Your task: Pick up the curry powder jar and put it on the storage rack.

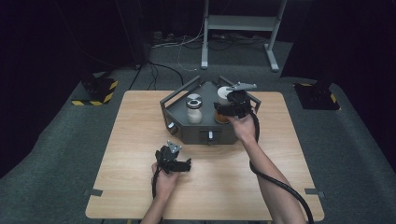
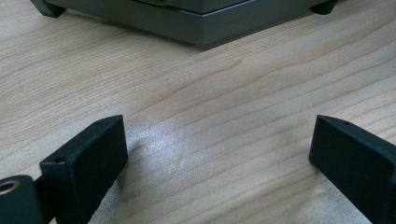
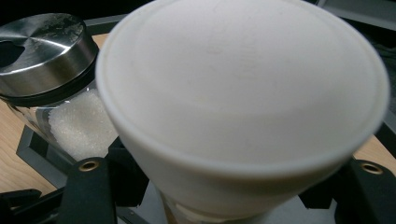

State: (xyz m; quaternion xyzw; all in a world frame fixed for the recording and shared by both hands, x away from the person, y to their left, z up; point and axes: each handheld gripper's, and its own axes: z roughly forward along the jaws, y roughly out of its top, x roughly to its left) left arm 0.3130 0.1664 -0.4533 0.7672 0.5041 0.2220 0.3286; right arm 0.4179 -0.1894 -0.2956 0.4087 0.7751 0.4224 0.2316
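On the far half of the light wooden table (image 1: 140,140) stands a dark grey angular metal rack (image 1: 187,130) with raised rails and small knobs on its front face. Inside the rack are two containers: a clear glass shaker with a brushed steel lid (image 1: 194,109), filled with white granules, and to its right a jar with a wide white plastic lid (image 1: 224,95) and an orange-brown lower part.

The right gripper (image 1: 229,108) is at the white-lidded jar. In the right gripper view its two black jaws stand either side of the jar, below the lid (image 3: 243,88), clenched on the jar body. The steel-lidded shaker (image 3: 51,79) stands just beside the jar, to the left in that view.

The left gripper (image 1: 180,164) rests low over the bare table, well apart from the rack's front and from both containers. In the left gripper view its jaws are spread wide with nothing but wood grain (image 2: 210,130) between them; the rack's lower edge (image 2: 196,28) lies ahead.
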